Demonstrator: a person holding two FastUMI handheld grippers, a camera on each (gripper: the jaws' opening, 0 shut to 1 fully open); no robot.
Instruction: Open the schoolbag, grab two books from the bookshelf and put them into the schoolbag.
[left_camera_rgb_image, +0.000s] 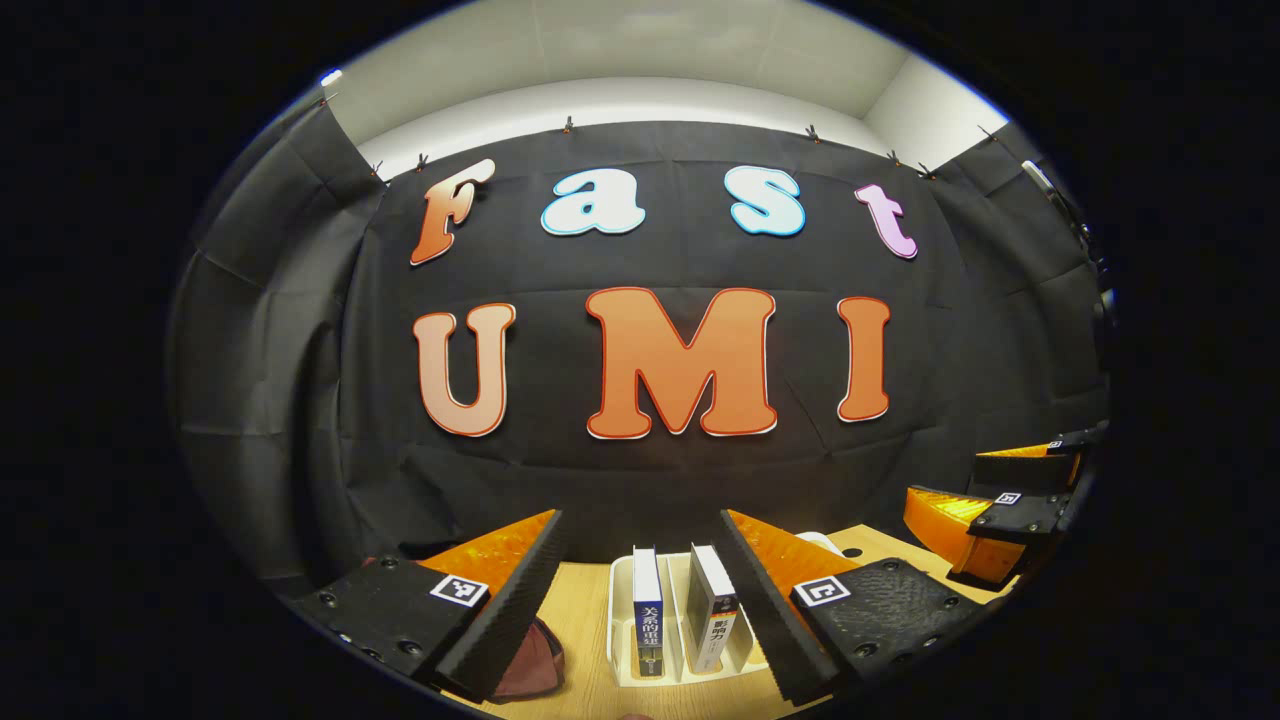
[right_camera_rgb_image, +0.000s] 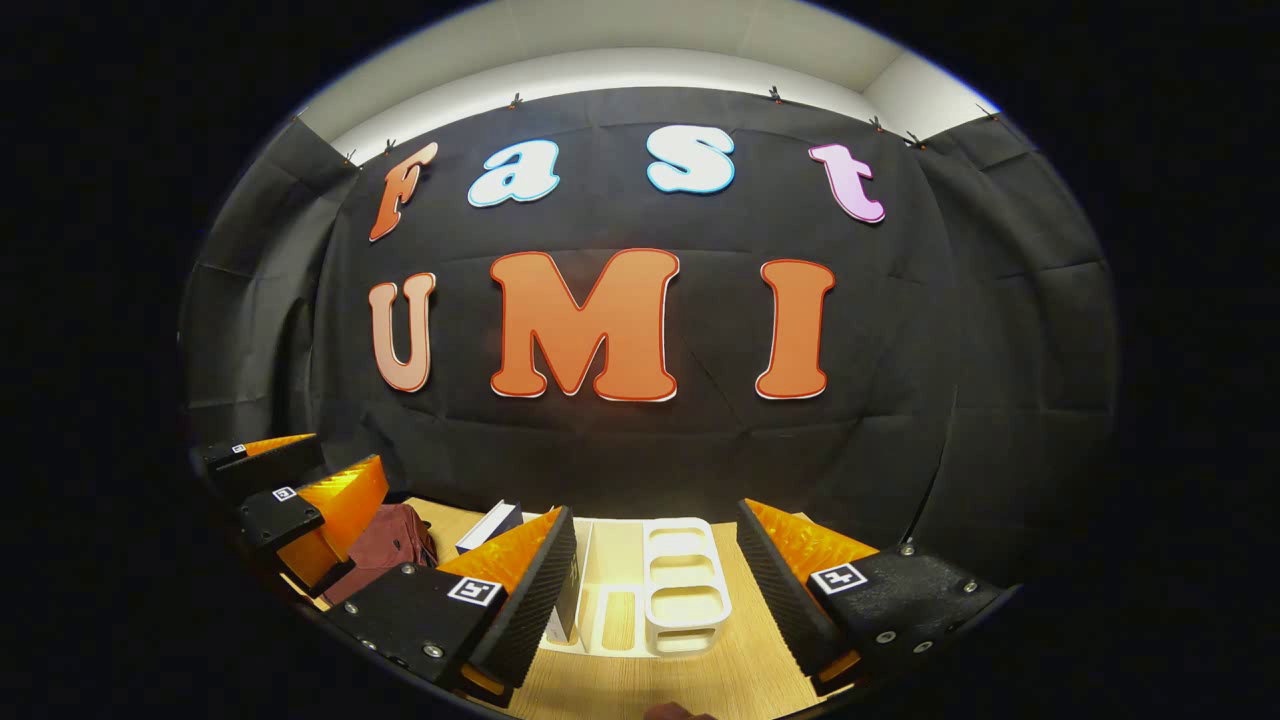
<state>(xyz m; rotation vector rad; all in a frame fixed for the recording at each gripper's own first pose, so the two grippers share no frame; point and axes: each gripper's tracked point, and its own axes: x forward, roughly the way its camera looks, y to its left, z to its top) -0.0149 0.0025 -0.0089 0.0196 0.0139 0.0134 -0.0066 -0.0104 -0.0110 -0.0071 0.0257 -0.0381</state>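
A white book rack (left_camera_rgb_image: 622, 640) stands on the wooden table, straight ahead between the open fingers of my left gripper (left_camera_rgb_image: 642, 518). Two books stand upright in it, a blue-spined book (left_camera_rgb_image: 647, 625) and a grey-spined book (left_camera_rgb_image: 712, 620). The maroon schoolbag (left_camera_rgb_image: 535, 665) lies left of the rack, mostly hidden behind my left gripper's left finger. In the right gripper view, my right gripper (right_camera_rgb_image: 656, 510) is open above the rack's empty slots (right_camera_rgb_image: 685, 585). One book (right_camera_rgb_image: 490, 525) peeks out behind its left finger, and the schoolbag (right_camera_rgb_image: 385, 545) lies further left.
The light wooden table (right_camera_rgb_image: 760, 640) ends against the black cloth wall behind the rack. Each gripper is seen by the other: the right gripper (left_camera_rgb_image: 985, 490) at the right edge, the left gripper (right_camera_rgb_image: 300, 475) at the left edge above the bag.
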